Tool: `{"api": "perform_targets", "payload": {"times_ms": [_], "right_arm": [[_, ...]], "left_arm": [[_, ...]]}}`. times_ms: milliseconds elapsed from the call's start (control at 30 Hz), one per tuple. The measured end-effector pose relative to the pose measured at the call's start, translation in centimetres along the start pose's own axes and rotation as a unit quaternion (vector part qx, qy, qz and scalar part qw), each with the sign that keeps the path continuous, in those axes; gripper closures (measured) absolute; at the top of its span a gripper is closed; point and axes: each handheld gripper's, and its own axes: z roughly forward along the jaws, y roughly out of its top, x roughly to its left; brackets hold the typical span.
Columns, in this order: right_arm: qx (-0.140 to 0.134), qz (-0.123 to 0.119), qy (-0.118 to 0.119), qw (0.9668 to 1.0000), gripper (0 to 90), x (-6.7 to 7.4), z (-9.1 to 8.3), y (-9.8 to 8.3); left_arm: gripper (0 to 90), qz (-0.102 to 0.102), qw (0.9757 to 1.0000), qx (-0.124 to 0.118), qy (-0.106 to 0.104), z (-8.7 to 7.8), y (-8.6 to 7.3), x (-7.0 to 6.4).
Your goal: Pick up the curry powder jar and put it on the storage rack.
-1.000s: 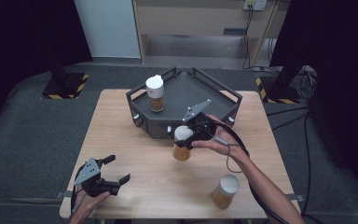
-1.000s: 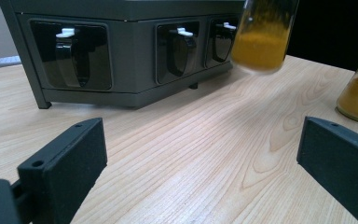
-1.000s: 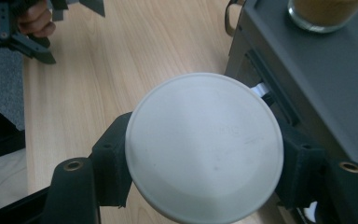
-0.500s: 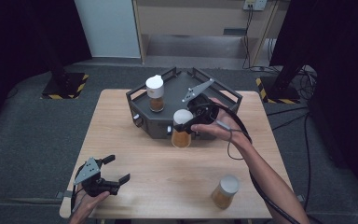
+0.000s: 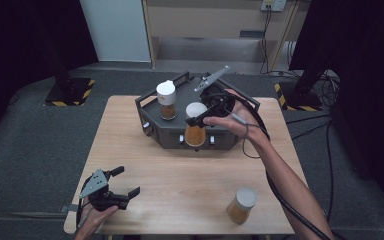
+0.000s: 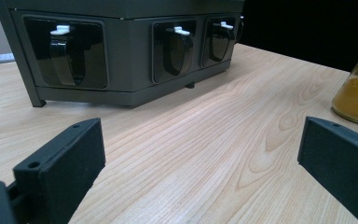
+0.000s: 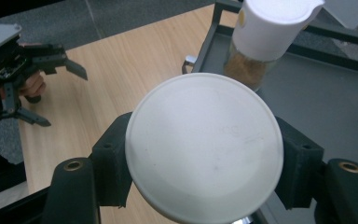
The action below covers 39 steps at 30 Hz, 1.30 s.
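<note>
Over the near edge of the dark rack (image 5: pixel 160 131), the right tongs (image 5: pixel 196 120) are clamped around a white-lidded spice jar (image 5: pixel 195 131), its orange-brown contents hanging clear of the bench (image 5: pixel 180 185). In the right gripper view the two black jaws press on either side of the jar's lid (image 7: pixel 204 151) — a firm grip, no gap showing. One jar (image 5: pixel 166 100) is already standing on the rack's tray, far left, so that one looks placed. The carried jar is, by my reading, on its way in beside it, not yet set down. A third jar (image 5: pixel 242 205) waits near the bench's right front corner, so that one is left to fetch.

The left tongs (image 5: pixel 125 182) rest low at the near left corner, jaws wide apart, nothing between them.

Room to move? The tray's right half looks bare, with plenty of space. Watch the raised rail (image 7: pixel 289 25) around the rack's edge and the standing jar close on the left: the carried one must clear both before it comes down.
</note>
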Motion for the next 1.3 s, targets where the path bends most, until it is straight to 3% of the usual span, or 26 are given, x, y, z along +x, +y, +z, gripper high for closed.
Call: {"api": "perform_targets", "payload": {"times_ms": [233,633,767,1033,1300], "right_arm": [[-0.004,0.015,-0.012,0.9998,33.8,-1.1,-0.1,1.5],[0.009,0.041,-0.038,0.9984,33.7,-3.0,1.6,3.6],[0.013,0.048,-0.054,0.9973,33.7,-3.4,2.3,3.7],[0.012,0.086,-0.064,0.9942,33.7,-5.2,3.7,3.3],[0.014,0.109,-0.08,0.9907,33.7,-6.3,4.8,2.9]], "left_arm": [[0.0,-0.002,1.0,-0.001,0.0,-0.1,0.0,0.0],[0.0,-0.003,1.0,-0.004,0.0,-0.1,-0.1,0.1],[0.0,-0.002,1.0,-0.002,0.0,-0.1,-0.1,0.1],[0.0,-0.003,1.0,-0.003,-0.002,-0.1,-0.1,0.1],[0.0,-0.004,1.0,-0.002,-0.001,-0.1,-0.1,0.1]]}}
